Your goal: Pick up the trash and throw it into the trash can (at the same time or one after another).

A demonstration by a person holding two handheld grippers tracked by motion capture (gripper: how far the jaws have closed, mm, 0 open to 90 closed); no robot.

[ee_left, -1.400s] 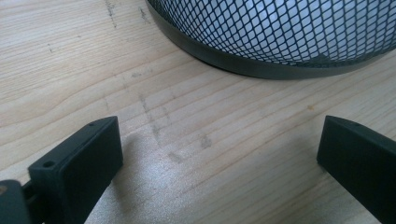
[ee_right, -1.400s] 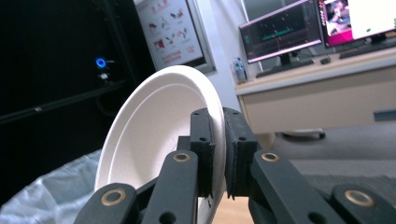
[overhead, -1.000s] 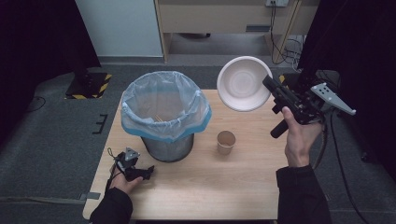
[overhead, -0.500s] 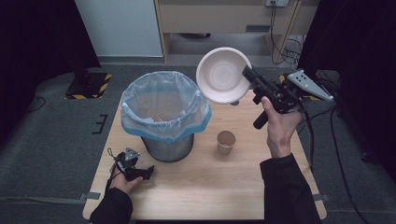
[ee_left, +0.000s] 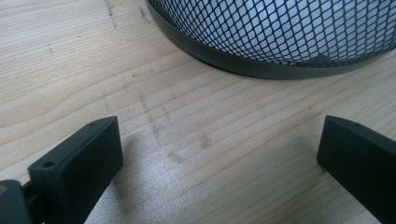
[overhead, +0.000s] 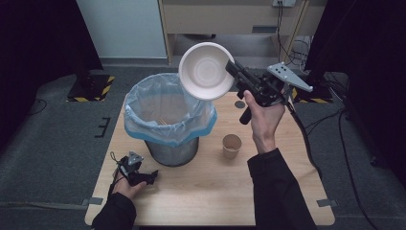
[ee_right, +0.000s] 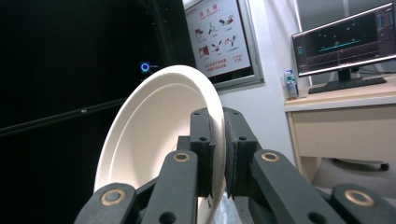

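Note:
My right gripper [overhead: 231, 68] is shut on the rim of a white paper bowl [overhead: 206, 71], held on edge in the air over the right rim of the bin [overhead: 167, 125]. In the right gripper view the bowl [ee_right: 154, 140] stands upright with its rim pinched between the two black jaws of the right gripper [ee_right: 218, 140]. The bin is a metal mesh basket lined with a blue plastic bag. My left gripper [overhead: 151, 176] rests on the table at the front left, open, pointing at the bin's base [ee_left: 280, 32]; nothing lies between its jaws [ee_left: 219, 154].
A brown paper cup [overhead: 231, 145] stands upright on the wooden table [overhead: 210, 201] right of the bin. A small round grey disc [overhead: 239, 104] lies behind it. Cables trail off the table's right side. Dark floor surrounds the table.
My right hand has carried the bowl leftward and a little upward, from beyond the table's right part to above the bin's right rim. The left hand has stayed put.

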